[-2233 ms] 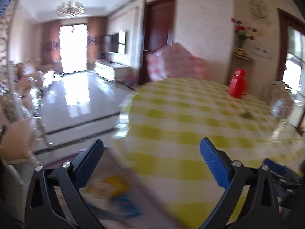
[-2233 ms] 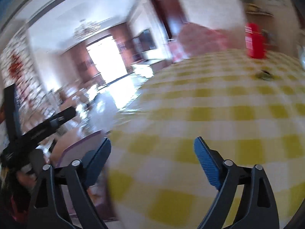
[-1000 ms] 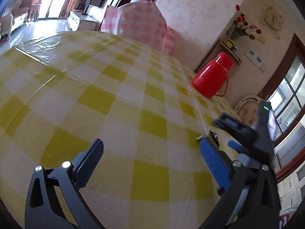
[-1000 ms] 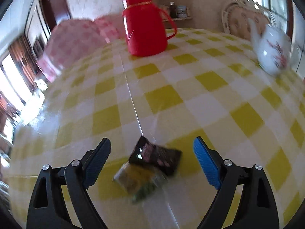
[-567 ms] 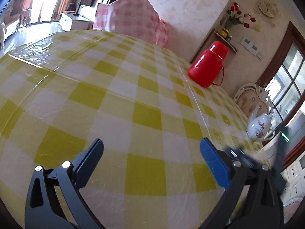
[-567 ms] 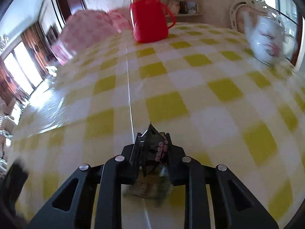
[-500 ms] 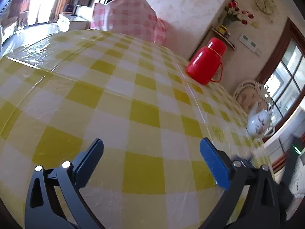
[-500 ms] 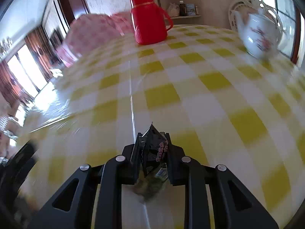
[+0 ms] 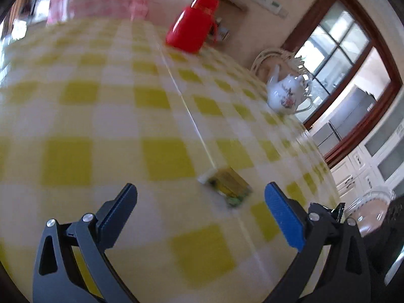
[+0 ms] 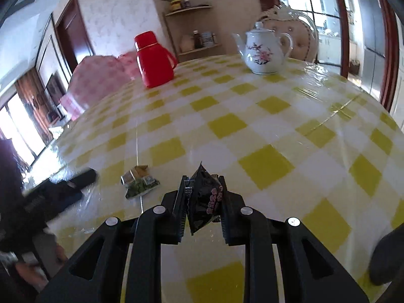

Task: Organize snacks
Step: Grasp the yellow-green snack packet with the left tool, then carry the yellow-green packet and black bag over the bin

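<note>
Pinching a small black snack packet (image 10: 205, 199) dead centre, the right gripper (image 10: 203, 199) has its jaws squeezed in tight on both sides of it, with the packet's crinkled top corner poking up above the fingers. Pink print on the wrapper, too small to read. It's held up off the yellow-and-white checked tablecloth (image 10: 265, 166), not resting on it.

Second snack, a greenish-yellow packet (image 10: 139, 180), is lying flat on the cloth just to the left of that gripper, right on the long crease line running across the table. From the left wrist view the same green-yellow packet (image 9: 226, 183) sits ahead of the left gripper (image 9: 202, 207), closer to the blue right finger (image 9: 284, 218) than to the other one, not touching either. That gripper's jaws are spread wide with nothing between them. View's pretty smeared though.

Further back on the table: a red thermos jug (image 10: 154, 59) and a white teapot (image 10: 262, 51) with pink flowers on it, well apart from each other and from the snacks. Pink checked chair cover (image 10: 101, 78) behind the far edge.
</note>
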`<state>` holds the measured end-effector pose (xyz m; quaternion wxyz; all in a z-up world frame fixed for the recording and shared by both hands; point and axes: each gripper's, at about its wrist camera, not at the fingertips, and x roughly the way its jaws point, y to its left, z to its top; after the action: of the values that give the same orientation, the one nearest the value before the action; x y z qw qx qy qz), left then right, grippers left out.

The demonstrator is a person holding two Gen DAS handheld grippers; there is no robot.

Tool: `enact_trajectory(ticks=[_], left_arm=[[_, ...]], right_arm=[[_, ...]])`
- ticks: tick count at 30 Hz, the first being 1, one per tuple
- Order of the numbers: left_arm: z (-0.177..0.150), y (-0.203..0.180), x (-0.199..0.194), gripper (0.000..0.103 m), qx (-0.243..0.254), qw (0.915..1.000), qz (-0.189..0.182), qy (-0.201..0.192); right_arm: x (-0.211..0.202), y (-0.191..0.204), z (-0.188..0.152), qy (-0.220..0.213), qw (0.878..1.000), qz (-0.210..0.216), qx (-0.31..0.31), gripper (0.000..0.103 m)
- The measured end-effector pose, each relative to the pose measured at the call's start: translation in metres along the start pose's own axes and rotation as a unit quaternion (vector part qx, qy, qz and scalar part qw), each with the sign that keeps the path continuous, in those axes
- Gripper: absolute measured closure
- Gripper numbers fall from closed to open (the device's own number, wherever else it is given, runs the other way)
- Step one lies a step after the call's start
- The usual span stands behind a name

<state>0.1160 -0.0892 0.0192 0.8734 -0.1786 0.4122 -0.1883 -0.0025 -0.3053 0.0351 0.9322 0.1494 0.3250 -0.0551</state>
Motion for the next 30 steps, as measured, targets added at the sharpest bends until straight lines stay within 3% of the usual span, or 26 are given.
enact_trajectory(ticks=[2, 4, 6, 8, 9, 13, 15, 17, 19, 21, 24, 30], left_arm=[[-0.003, -0.017, 0.017, 0.002, -0.012, 0.9996, 0.023, 0.01], [-0.002, -0.033, 0.029, 0.002, 0.008, 0.9982, 0.059, 0.0], [-0.001, -0.05, 0.045, 0.002, 0.052, 0.995, 0.084, 0.014], [0.001, -0.068, 0.059, 0.002, 0.121, 0.9882, 0.085, 0.038], [0.0, -0.075, 0.064, 0.002, 0.156, 0.9826, 0.091, 0.045], [-0.009, -0.093, 0.078, 0.002, 0.311, 0.9438, 0.081, 0.077], [-0.012, -0.092, 0.083, 0.002, 0.333, 0.9355, 0.057, 0.103], [-0.011, -0.089, 0.086, 0.006, 0.327, 0.9369, 0.033, 0.119], [-0.011, -0.09, 0.082, 0.045, 0.334, 0.9367, 0.033, 0.1], [-0.013, -0.089, 0.078, 0.048, 0.341, 0.9347, 0.024, 0.098], [-0.013, -0.087, 0.074, 0.05, 0.332, 0.9386, 0.025, 0.089], [-0.01, -0.073, 0.054, 0.05, 0.284, 0.9566, 0.039, 0.055]], right_arm=[[-0.003, -0.004, 0.002, -0.006, 1.0, 0.003, 0.013, 0.08], [-0.006, -0.01, 0.004, -0.014, 1.0, 0.006, 0.027, 0.08], [-0.01, -0.014, 0.007, -0.016, 0.999, 0.011, 0.036, 0.08], [-0.012, -0.018, 0.009, -0.019, 0.999, 0.019, 0.046, 0.08], [-0.013, -0.018, 0.009, -0.019, 0.998, 0.022, 0.048, 0.08], [-0.018, -0.019, 0.009, -0.016, 0.997, 0.045, 0.056, 0.08], [-0.021, -0.015, 0.009, -0.016, 0.997, 0.051, 0.052, 0.08], [-0.021, -0.012, 0.008, -0.015, 0.997, 0.054, 0.05, 0.08], [-0.022, -0.011, 0.008, -0.013, 0.997, 0.055, 0.05, 0.08], [-0.022, -0.011, 0.008, -0.014, 0.997, 0.054, 0.05, 0.08], [-0.019, -0.012, 0.006, -0.011, 0.997, 0.048, 0.051, 0.08], [-0.003, -0.017, -0.002, 0.013, 0.998, 0.033, 0.056, 0.08]])
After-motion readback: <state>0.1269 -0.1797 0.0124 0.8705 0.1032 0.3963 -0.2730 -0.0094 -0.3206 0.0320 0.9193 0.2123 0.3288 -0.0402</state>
